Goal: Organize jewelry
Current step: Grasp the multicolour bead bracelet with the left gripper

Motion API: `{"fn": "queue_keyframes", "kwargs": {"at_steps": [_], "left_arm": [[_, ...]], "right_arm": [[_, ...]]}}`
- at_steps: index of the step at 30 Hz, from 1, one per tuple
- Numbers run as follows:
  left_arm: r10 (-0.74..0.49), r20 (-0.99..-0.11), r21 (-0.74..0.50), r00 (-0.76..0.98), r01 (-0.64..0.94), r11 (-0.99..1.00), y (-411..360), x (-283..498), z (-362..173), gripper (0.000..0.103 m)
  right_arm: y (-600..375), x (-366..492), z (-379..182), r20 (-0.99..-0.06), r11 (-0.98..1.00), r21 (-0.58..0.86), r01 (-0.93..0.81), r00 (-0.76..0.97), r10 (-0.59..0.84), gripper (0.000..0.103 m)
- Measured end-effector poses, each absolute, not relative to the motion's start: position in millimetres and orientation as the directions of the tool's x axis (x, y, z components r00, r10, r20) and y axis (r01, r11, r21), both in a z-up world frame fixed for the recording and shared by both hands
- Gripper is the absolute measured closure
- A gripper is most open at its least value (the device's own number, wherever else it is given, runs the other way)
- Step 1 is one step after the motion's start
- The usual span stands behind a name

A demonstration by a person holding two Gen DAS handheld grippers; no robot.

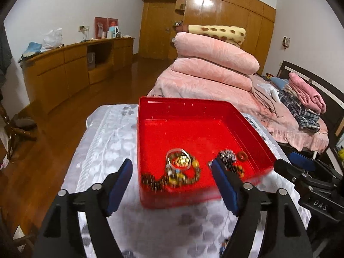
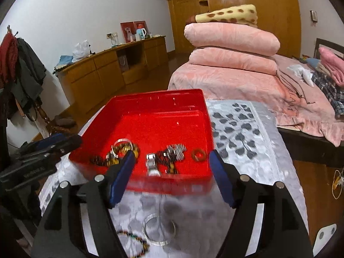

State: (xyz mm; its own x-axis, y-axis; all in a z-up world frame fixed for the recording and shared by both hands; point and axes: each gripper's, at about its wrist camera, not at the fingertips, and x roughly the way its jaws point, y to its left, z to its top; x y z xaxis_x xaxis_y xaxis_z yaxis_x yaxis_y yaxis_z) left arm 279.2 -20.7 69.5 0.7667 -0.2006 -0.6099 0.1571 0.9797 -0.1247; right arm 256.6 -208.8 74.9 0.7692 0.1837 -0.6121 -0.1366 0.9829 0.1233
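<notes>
A red tray (image 1: pixel 193 105) (image 2: pixel 206 116) sits on a table with a white leaf-patterned cloth (image 1: pixel 103 142) (image 2: pixel 247 129). Inside it lie a silver bangle (image 1: pixel 178 158) (image 2: pixel 121 142), beaded bracelets (image 1: pixel 172 177) (image 2: pixel 103 160), a silver watch (image 2: pixel 152 163), a dark sparkly piece (image 1: pixel 228 157) (image 2: pixel 172 152) and a red-brown ring (image 1: pixel 242 156) (image 2: pixel 198 154). On the cloth in front of the tray lie a silver bangle (image 2: pixel 159 229) and a beaded bracelet (image 2: pixel 134 241). My left gripper (image 1: pixel 172 167) is open and empty above the tray's near edge. My right gripper (image 2: pixel 172 157) is open and empty over the tray's near edge.
A bed with folded pink quilts (image 1: pixel 215 64) (image 2: pixel 232 49) stands behind the table. A wooden sideboard (image 1: pixel 71 64) (image 2: pixel 107 68) lines the left wall. A coat stand with clothes (image 2: pixel 19 68) is at the left. The wooden floor (image 1: pixel 43 142) lies left of the table.
</notes>
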Motion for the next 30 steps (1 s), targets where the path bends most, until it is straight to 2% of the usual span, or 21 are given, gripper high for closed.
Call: {"fn": "queue_keyframes", "kwargs": {"at_steps": [6,23,26,30], "left_arm": [[-0.210,-0.636,-0.107,0.743,0.185,0.977,-24,248,53,0.023],[-0.251,-0.721,-0.086,0.646,0.276,0.957,-62,203,7,0.023],[-0.258,-0.732,-0.085,0.631,0.291,0.953,-67,203,4,0.028],[-0.254,-0.760,-0.084,0.598,0.298,0.951,-71,209,-5,0.041]], "right_arm": [[-212,227,59,-0.641,0.986,0.106,-0.131,0.749,0.169,0.029],[-215,190,41,-0.678,0.987,0.105,-0.124,0.717,0.162,0.029],[-214,189,41,-0.677,0.986,0.109,-0.129,0.716,0.168,0.029],[-213,188,41,-0.676,0.985,0.115,-0.131,0.716,0.174,0.029]]}}
